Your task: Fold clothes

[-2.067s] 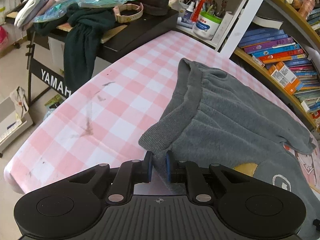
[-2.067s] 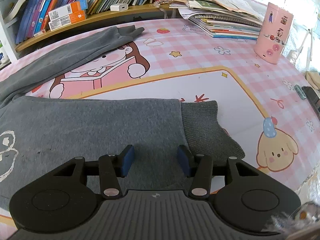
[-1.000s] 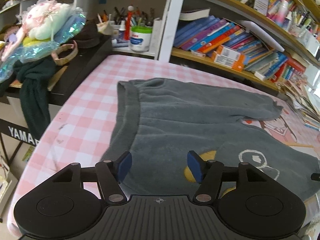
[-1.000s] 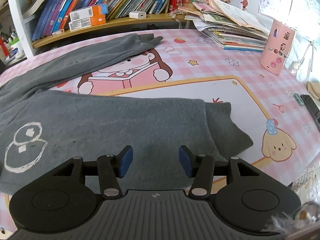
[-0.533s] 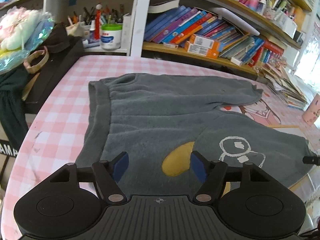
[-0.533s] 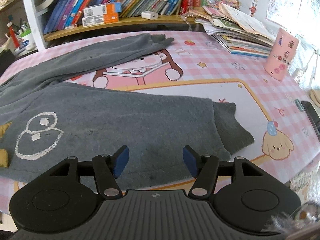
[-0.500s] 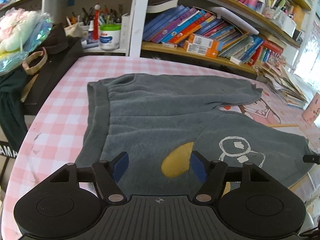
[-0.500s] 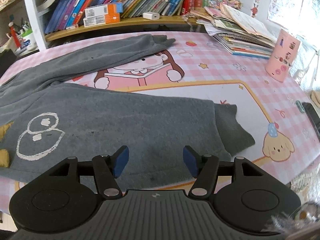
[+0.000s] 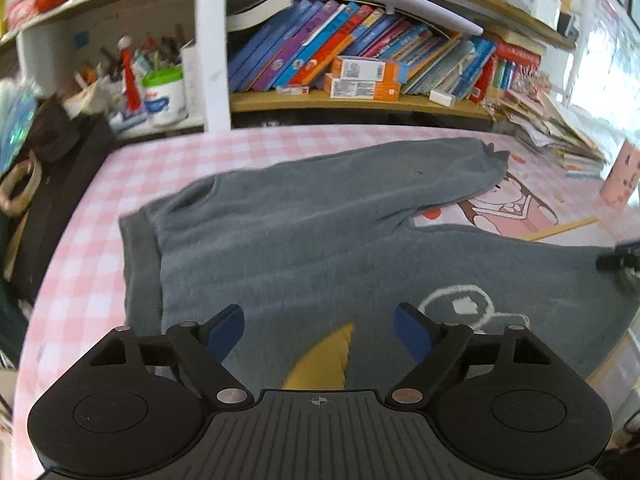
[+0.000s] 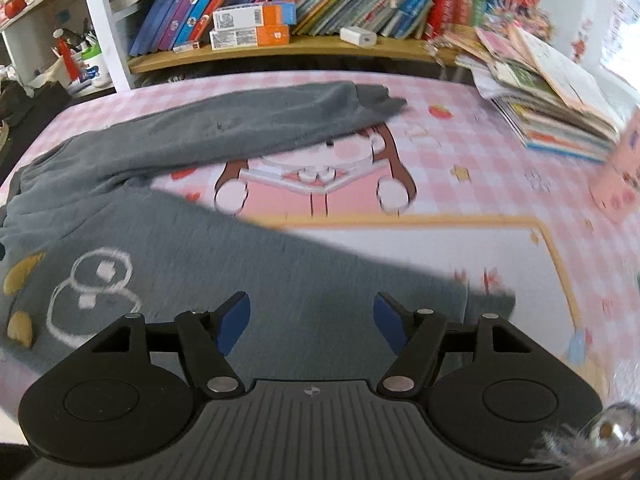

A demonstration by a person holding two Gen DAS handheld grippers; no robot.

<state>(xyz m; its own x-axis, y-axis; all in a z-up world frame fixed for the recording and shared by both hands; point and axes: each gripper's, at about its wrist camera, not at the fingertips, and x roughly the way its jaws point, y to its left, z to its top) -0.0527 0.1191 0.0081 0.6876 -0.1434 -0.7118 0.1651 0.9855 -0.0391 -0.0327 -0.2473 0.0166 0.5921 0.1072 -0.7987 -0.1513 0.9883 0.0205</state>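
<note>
A pair of grey fleece trousers (image 9: 304, 236) lies spread flat on the pink-and-white checked surface (image 9: 92, 216), waistband toward the left end and the two legs fanned apart toward the right. The far leg runs up to the cartoon print on the cloth, its cuff (image 10: 376, 98) resting beside the drawn figure; the near leg carries a white outlined motif (image 10: 92, 284) and a yellow patch (image 9: 324, 356).

The left hand-held gripper (image 9: 319, 330) hangs over the seat and near thigh with its blue-padded fingers (image 9: 224, 330) spread wide, grasping nothing. Two seconds ago those same fingers were pinched on the waistband corner at the surface's left edge; since then they have let go, lifted back and widened further, so that the whole garment now shows.

The right hand-held gripper (image 10: 312, 324) is likewise released, its fingers (image 10: 234, 322) splayed above the near leg. It has risen and pulled away from the cuff end it hovered over before, and its opening is broader than half a second ago. The garment itself lies as it did then.

Behind, a wooden shelf of slanting books (image 9: 360, 56) lines the wall, a stack of magazines (image 10: 552, 92) sits at the right, and a pink cup (image 9: 622, 178) stands near the far right edge.
</note>
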